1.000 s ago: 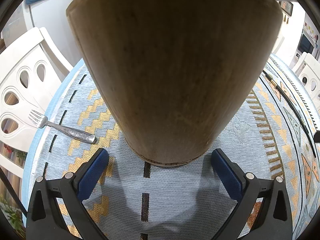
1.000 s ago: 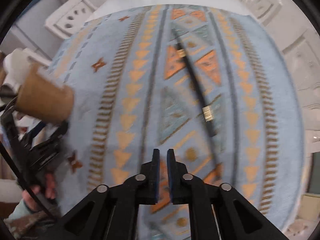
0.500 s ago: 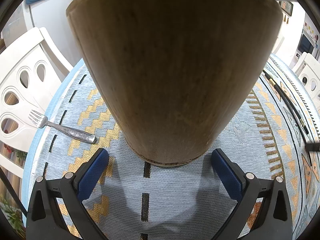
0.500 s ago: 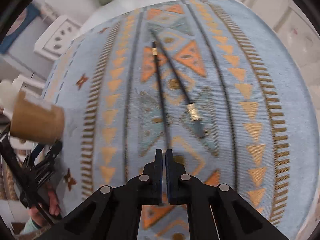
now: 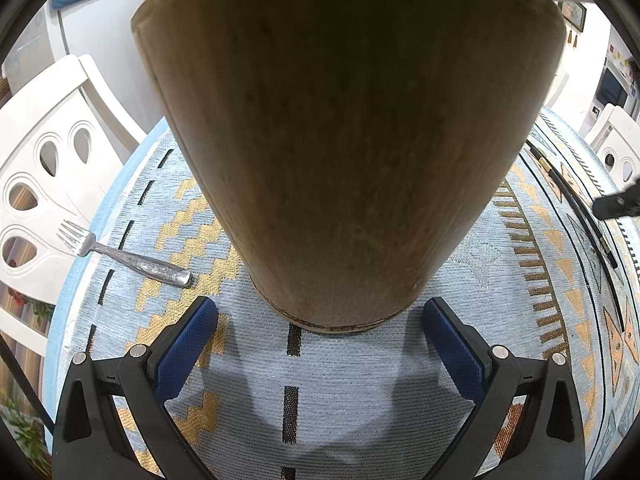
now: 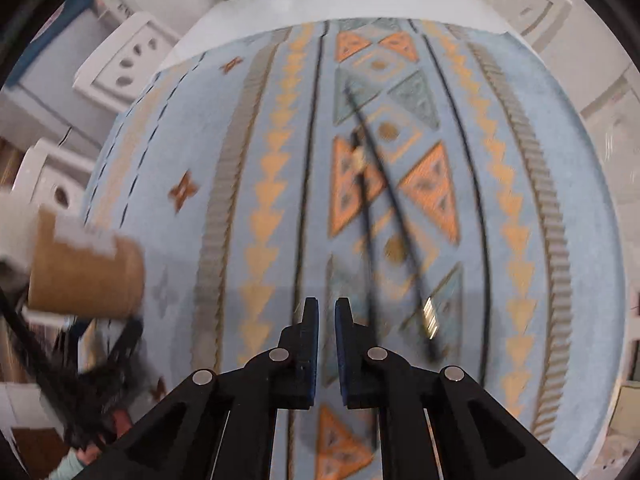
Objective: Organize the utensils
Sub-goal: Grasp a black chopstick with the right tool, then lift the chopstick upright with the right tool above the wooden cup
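Note:
A tall wooden utensil holder [image 5: 344, 140] stands on the patterned blue tablecloth [image 5: 360, 380] right in front of my left gripper [image 5: 320, 320]. The left gripper is open, its blue pads [image 5: 186, 344] either side of the holder's base, not touching. A silver fork [image 5: 124, 254] lies left of the holder near the table edge. Two black chopsticks [image 6: 384, 216] with gold bands lie on the cloth ahead of my right gripper [image 6: 326, 308], which hovers above them with the jaws nearly closed and empty. The holder also shows at the left in the right wrist view [image 6: 86, 274].
White plastic chairs [image 5: 48, 168] stand around the round table. The table edge [image 5: 76, 264] runs close to the fork. The chopsticks also appear at the right in the left wrist view [image 5: 576, 200], with the tip of the right gripper [image 5: 618, 202] over them.
My right gripper has swung over the chopsticks and its jaws have parted slightly. The left gripper and the holder have not moved.

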`<state>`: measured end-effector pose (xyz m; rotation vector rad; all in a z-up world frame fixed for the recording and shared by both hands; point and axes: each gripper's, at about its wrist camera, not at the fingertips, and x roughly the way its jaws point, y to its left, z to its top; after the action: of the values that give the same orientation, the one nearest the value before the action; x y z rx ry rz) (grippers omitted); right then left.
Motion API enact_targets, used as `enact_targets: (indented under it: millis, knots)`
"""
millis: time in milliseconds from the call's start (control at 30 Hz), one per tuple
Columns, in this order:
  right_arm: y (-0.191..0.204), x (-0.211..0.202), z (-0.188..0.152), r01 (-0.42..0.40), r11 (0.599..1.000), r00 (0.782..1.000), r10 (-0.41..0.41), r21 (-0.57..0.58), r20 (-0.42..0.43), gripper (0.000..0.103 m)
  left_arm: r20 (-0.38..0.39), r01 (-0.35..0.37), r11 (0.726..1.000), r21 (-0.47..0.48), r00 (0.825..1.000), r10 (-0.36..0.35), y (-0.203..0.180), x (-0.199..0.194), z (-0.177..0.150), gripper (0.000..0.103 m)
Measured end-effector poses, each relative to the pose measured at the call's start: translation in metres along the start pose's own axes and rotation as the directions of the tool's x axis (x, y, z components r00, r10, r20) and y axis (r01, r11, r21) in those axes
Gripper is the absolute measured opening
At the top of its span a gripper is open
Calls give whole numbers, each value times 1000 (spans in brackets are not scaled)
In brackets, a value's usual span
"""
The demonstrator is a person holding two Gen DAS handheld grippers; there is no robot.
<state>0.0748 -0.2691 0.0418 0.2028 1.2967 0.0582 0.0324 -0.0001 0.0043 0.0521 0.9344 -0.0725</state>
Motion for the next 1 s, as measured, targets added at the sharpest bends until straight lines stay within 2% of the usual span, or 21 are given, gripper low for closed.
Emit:
enact_targets:
  millis: [167, 200, 233, 300, 333, 367, 400, 433, 467, 600, 633, 667, 700, 767, 900, 1000]
  knots:
    - [-21, 27, 28, -12, 999, 998, 15, 48, -64, 7, 0, -2, 1000, 0, 1000, 2, 0, 0, 0, 103]
    - [-23, 26, 32, -9, 999, 999, 11, 46, -38, 9, 0, -3, 1000, 0, 1000, 3, -1, -1, 1, 103]
    - [-26, 27, 37, -9, 999, 999, 11, 41, -38, 14, 0, -4, 1000, -1, 1000, 4, -1, -1, 1, 103]
    - [-34, 36, 46, -18, 999, 996, 21, 44, -87, 18, 0, -4, 1000, -1, 1000, 4, -1, -1, 1, 103]
    - [-33, 38, 48, -24, 999, 996, 27, 42, -83, 24, 0, -4, 1000, -1, 1000, 4, -1, -1, 1, 103]
    - [-31, 37, 52, -42, 999, 996, 44, 26, -77, 38, 0, -6, 1000, 0, 1000, 6, -1, -1, 1, 103]
    - [-26, 40, 57, -65, 998, 994, 65, 6, -84, 46, -1, -6, 1000, -1, 1000, 6, -1, -1, 1, 103]
    - [-20, 43, 60, -79, 997, 993, 77, -17, -92, 58, -1, -6, 1000, -1, 1000, 6, -1, -1, 2, 103]
    - [-14, 44, 61, -69, 996, 993, 64, -48, -94, 62, -1, -6, 1000, -1, 1000, 6, -1, -1, 2, 103]
    - [19, 54, 63, 85, 972, 994, -98, -219, -47, 58, -1, -6, 1000, 0, 1000, 6, -1, 0, 2, 103]
    - [26, 56, 64, 95, 967, 994, -106, -235, -35, 53, -1, -6, 1000, 0, 1000, 6, -1, 0, 2, 103]
    - [27, 55, 64, 87, 966, 995, -96, -242, -28, 42, -1, -6, 1000, 0, 1000, 6, -1, -1, 2, 103]
    - [28, 53, 65, 87, 967, 995, -94, -238, -17, 36, -1, -6, 1000, 0, 1000, 6, -1, 0, 2, 103]
    - [26, 49, 61, 83, 969, 996, -87, -231, -7, 6, -1, -6, 1000, 0, 1000, 6, -1, -1, 2, 103]
    - [12, 31, 48, 69, 975, 997, -63, -213, 34, 6, -1, -6, 1000, 0, 1000, 6, -2, 0, 2, 103]
    - [4, 6, 33, 25, 983, 996, -7, -184, 94, 6, -1, -7, 1000, 0, 1000, 7, -2, -1, 2, 103]
